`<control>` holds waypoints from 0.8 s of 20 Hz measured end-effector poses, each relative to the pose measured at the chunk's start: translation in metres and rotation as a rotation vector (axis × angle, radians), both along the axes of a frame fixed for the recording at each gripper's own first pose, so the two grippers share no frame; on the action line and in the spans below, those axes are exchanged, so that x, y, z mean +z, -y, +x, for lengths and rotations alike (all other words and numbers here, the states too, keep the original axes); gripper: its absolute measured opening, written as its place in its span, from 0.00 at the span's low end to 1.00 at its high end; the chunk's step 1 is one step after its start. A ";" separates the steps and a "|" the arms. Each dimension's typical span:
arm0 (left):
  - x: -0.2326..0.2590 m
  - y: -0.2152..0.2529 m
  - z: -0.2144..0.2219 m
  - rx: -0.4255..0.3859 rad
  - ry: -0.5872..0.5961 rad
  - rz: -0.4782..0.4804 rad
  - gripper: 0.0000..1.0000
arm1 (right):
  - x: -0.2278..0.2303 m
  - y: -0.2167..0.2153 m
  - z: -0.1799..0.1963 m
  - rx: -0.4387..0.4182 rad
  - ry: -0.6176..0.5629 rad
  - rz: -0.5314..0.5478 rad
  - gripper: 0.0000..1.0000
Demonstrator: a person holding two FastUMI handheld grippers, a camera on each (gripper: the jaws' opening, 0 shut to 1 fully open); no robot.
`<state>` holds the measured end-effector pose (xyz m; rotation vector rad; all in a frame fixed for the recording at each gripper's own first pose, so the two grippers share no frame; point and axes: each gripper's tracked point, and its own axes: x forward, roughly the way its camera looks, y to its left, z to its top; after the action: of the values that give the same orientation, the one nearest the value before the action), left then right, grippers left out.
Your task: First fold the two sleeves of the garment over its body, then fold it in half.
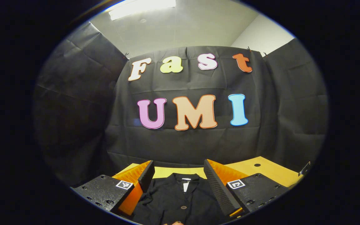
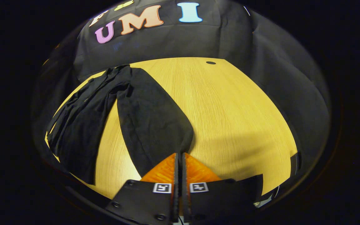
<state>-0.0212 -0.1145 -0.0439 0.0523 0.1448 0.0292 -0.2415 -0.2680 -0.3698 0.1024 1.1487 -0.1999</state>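
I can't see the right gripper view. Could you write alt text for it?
The right gripper, its two fingers closed together, sits at the cuff end of a black garment's sleeve, which lies stretched out on a light wooden table. The rest of the garment lies bunched to the left, with black cloth walls behind.

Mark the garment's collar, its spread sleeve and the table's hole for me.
Collar (image 1: 185, 178), left gripper view: neckline beside the white tag.
Sleeve (image 2: 150, 115), right gripper view: middle of the cloth.
Table hole (image 2: 211, 62), right gripper view: the dark oval.
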 end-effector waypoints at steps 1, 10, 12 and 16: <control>0.000 -0.007 0.000 0.005 0.002 -0.007 0.93 | -0.001 -0.005 0.001 -0.021 0.004 0.010 0.05; 0.011 -0.086 -0.005 0.058 0.022 0.004 0.93 | 0.060 -0.026 0.083 -0.108 0.236 -0.021 0.02; 0.016 -0.101 -0.010 0.066 0.034 0.024 0.93 | 0.074 -0.036 0.107 -0.107 0.288 -0.022 0.03; 0.019 -0.134 -0.019 0.088 0.042 0.044 0.94 | 0.096 -0.066 0.152 -0.037 0.365 -0.050 0.03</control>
<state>-0.0405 0.0194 -0.0248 0.0891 0.1043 0.1209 -0.0898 -0.2016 -0.2742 0.1109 0.7782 -0.2320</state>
